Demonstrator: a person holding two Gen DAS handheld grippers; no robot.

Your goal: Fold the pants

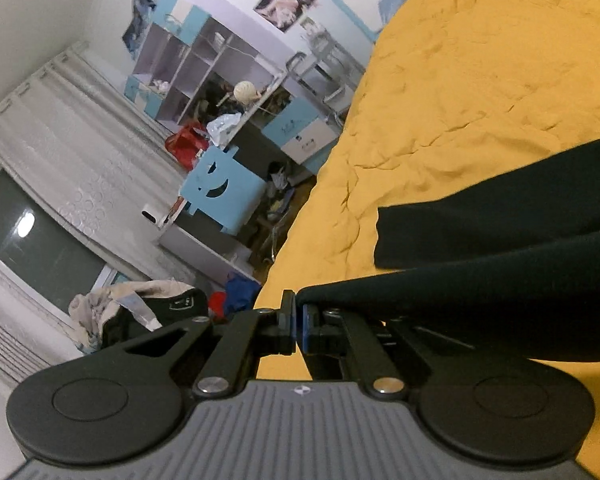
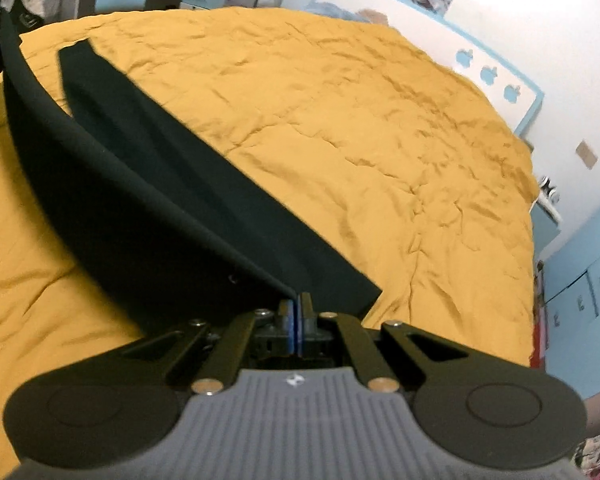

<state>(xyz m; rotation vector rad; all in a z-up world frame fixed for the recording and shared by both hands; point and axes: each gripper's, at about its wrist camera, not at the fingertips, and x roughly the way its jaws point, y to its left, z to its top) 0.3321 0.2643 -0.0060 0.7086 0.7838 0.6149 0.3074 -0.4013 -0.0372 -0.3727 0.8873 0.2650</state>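
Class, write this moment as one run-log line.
left gripper: shut on dark fabric pants | right gripper: shut on pants | upper layer lifted above wrinkled yellow bedspread

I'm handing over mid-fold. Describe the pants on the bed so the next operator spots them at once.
Start from the big bed under the wrinkled mustard-yellow cover. The pants are the one long dark strip across it, one layer flat on the cover and another lifted above it. Each end of the lifted layer is pinched by a hand-held gripper, left and right; nothing else on the cover is dark.
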